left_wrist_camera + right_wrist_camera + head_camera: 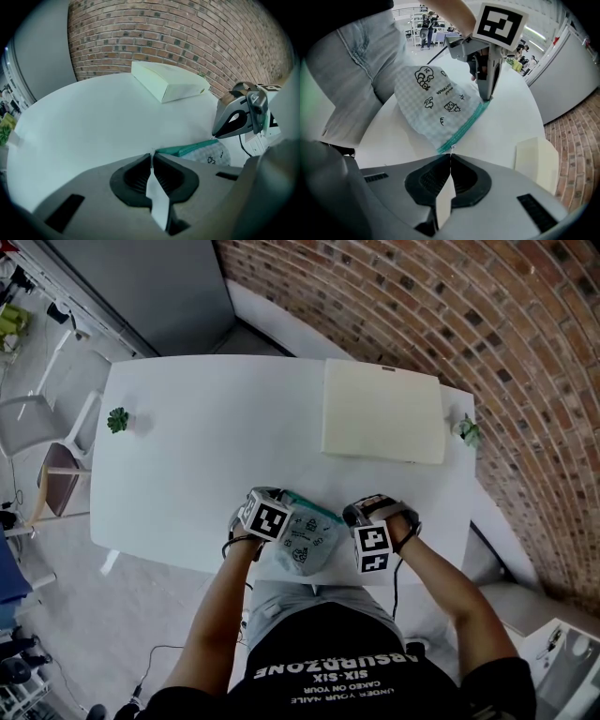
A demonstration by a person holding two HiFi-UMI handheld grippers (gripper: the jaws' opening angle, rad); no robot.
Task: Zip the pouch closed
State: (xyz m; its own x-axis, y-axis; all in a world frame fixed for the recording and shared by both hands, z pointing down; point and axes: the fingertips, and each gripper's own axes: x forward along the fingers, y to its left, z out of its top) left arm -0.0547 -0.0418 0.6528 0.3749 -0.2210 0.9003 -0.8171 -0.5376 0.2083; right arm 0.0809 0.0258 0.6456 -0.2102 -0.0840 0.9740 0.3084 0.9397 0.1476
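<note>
White table [187, 474], brick wall [422, 306] behind it. On the far side a flat cream box [382, 411], and a small green plant [118, 419] near each of the two far corners. Chairs [56, 474] stand off the table's left side.

The pouch [307, 540] sits at the near edge, right in front of me, between both grippers. It's pale checked fabric with small black doodles and a teal zip strip [466, 124] along its far side. The body sags toward my lap and the zip edge is held up.

My left gripper [152, 153]: jaws pressed together, only a sliver between the pads. Its own view shows the teal strip starting right at the tips. The right gripper view shows it from outside, tips clamped onto the far end of the zip. So it's pinching the pouch at its left end.

My right gripper [450, 154]: jaws also closed tight, tips on the other end of the teal strip. A tiny pale tab [451, 148] sticks out right at the tips. Could be the zip pull, but it's too small to confirm. The left gripper view agrees, with the nose coming down on that end of the strip.

Both grippers point steeply down, one on each end of the zip, with the strip stretched between them.

Can't tell from any view whether the zip is open or closed along its length.
</note>
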